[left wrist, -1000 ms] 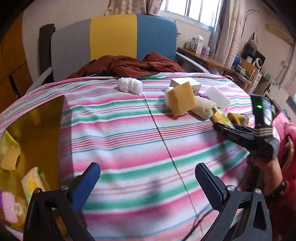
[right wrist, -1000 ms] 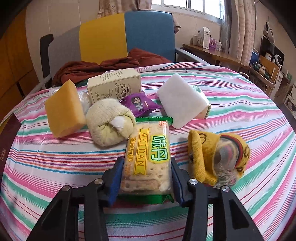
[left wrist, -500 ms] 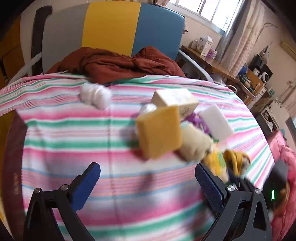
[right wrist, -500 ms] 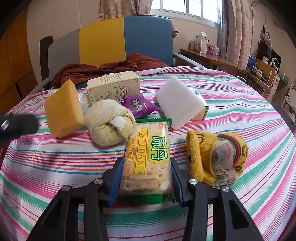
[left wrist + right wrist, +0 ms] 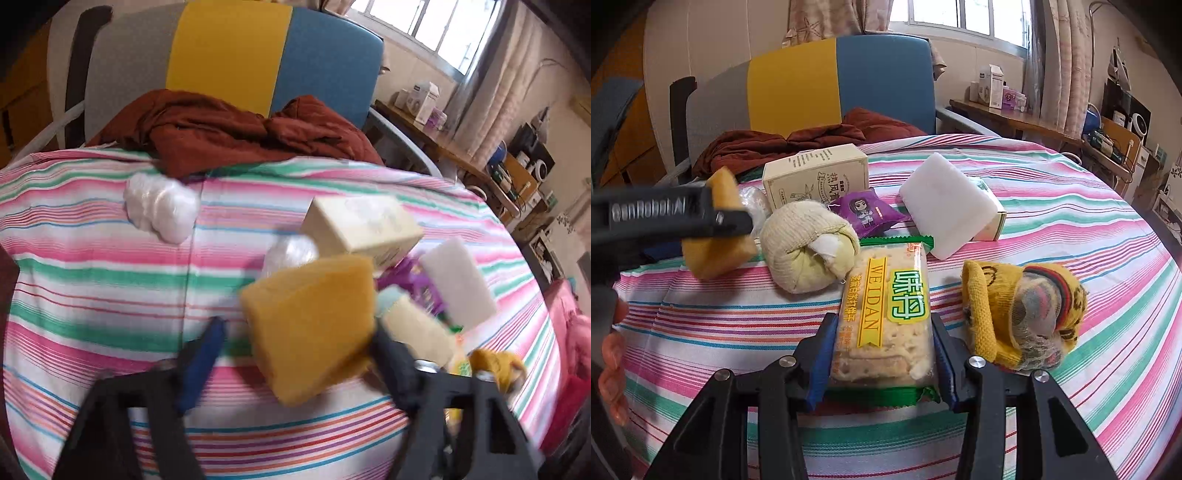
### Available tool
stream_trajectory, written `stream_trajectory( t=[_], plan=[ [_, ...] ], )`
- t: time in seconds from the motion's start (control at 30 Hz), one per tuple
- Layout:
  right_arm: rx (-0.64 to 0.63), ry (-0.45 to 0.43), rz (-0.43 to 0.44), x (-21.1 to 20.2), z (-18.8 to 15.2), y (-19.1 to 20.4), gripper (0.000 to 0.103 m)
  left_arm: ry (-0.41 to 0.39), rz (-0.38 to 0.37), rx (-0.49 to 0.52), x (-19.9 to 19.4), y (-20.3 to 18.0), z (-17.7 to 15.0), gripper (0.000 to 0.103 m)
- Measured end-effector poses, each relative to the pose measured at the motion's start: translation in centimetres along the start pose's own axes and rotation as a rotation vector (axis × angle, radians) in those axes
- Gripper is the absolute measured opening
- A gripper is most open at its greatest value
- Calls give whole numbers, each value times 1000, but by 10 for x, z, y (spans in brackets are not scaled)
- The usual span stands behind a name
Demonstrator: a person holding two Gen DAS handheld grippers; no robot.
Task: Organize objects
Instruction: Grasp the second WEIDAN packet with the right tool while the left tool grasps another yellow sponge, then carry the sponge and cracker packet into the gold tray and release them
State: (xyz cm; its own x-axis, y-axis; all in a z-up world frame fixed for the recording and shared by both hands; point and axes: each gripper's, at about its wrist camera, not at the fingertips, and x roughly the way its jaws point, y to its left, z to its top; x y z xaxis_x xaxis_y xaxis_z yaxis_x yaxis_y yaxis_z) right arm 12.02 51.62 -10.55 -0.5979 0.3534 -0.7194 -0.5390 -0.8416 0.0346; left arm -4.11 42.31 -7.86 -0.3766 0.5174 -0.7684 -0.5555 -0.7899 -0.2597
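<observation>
A yellow sponge (image 5: 310,325) stands on the striped tablecloth (image 5: 92,266). My left gripper (image 5: 299,354) is open with its jaws on either side of the sponge; the view is blurred. The sponge also shows in the right wrist view (image 5: 716,236), behind the left gripper's body. My right gripper (image 5: 882,354) is shut on a cracker packet (image 5: 886,306) lying on the cloth. Around it lie a cream sock ball (image 5: 809,251), a yellow sock ball (image 5: 1023,314), a white sponge (image 5: 949,206), a purple sachet (image 5: 866,210) and a cream box (image 5: 816,177).
A white plastic wad (image 5: 160,210) lies apart at the far left of the table. A red-brown cloth (image 5: 229,129) lies on the chair (image 5: 229,55) behind the table. A clear wrapped lump (image 5: 291,251) sits behind the yellow sponge.
My left gripper has moved forward and right to the yellow sponge, which now sits between its jaws. The right gripper has kept hold of the cracker packet without moving.
</observation>
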Motion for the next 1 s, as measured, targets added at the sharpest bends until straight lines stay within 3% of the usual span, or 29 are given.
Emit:
stream_trajectory(
  t=[0.13,0.17,0.23,0.57,0.63,0.73,1.0],
  plan=[
    [0,-1,0,0,1,0,48,-77,-62,29,-10,10,-20,63],
    [-1,-1,-1,0,1,0,48,-78,-88,29,-13,11,-22,56],
    [-7,-2,-9,0,1,1,48,-105,-81,26,-21,14,-28,56],
    [-25,-18,-67,-4,0,6,47,-101,-121,35,-42,30,-54,51],
    [-29,-34,-89,-9,-1,7,47,-89,-125,40,-45,34,-61,47],
    [-30,-71,-110,-19,-3,8,47,-76,-118,27,-48,42,-68,30],
    [16,-65,-90,-35,-17,8,47,-72,-161,-24,-58,59,-78,18]
  ],
)
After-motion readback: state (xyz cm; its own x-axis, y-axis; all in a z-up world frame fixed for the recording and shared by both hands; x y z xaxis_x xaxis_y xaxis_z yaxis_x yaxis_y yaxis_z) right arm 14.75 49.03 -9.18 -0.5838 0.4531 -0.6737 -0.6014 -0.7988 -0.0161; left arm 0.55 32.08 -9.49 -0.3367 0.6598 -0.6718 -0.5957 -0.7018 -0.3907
